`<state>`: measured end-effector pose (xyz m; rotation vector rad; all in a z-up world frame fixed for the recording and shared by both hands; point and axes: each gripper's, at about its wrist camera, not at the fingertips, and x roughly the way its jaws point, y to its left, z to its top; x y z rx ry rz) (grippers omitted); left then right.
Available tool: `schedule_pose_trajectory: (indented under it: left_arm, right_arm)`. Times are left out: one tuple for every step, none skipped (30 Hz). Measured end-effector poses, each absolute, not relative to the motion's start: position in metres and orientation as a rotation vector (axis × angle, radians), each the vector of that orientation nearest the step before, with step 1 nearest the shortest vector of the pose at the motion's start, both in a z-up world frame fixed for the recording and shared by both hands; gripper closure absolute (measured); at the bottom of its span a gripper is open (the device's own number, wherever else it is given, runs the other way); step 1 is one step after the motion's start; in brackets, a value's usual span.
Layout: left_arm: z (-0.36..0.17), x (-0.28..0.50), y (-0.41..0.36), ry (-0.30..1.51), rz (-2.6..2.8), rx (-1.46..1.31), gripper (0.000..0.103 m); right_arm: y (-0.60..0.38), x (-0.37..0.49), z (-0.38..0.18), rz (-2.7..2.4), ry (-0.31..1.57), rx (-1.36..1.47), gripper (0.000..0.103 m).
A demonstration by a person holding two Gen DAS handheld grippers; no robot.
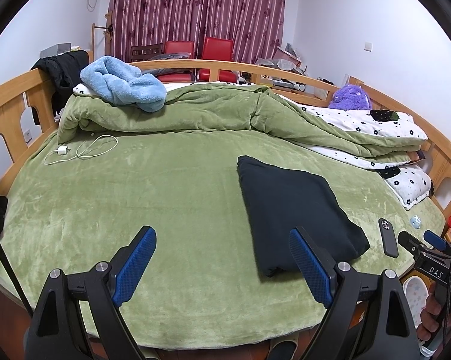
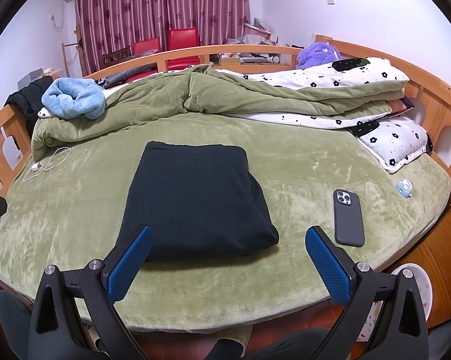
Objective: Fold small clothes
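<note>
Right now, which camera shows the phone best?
The right wrist view: the phone lies whole and near, camera lenses visible, right of the folded black garment. The left wrist view shows it small and foreshortened at the frame's right edge.

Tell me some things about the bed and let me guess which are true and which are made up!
1. The dark garment lies folded on the green bed. True.
2. The right tongs grip the garment. False: they are open and hold nothing.
3. A phone lies right of the garment. True.
4. The blue towel covers the phone. False: it sits far back on the quilt.
5. The left tongs are open. True.
</note>
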<state>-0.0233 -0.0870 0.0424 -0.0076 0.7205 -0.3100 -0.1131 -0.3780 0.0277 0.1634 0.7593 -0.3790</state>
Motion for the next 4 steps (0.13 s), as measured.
schedule_pose_trajectory:
  left_arm:
    - [0.0423, -0.0233, -0.0869, 0.72, -0.308, -0.007, 0.013]
    - [0.0425, -0.0233, -0.0866, 0.719, -0.309, -0.007, 0.013]
    - [0.0425, -0.023, -0.0862, 0.719, -0.309, -0.009, 0.013]
    - [0.0417, -0.0224, -0.0858, 0.719, -0.308, -0.009, 0.013]
  right_arm:
    - [-0.3779, -0.1128, 0.0288, -0.38, 0.759, 0.163, 0.003]
    - [-0.3778, -0.1128, 0.0281, -0.378, 0.758, 0.164, 0.003]
    - [-0.3778, -0.1128, 0.028, -0.377, 0.759, 0.164, 0.003]
    - [-0.3773, -0.1122, 0.0292, -0.377, 0.759, 0.163, 0.003]
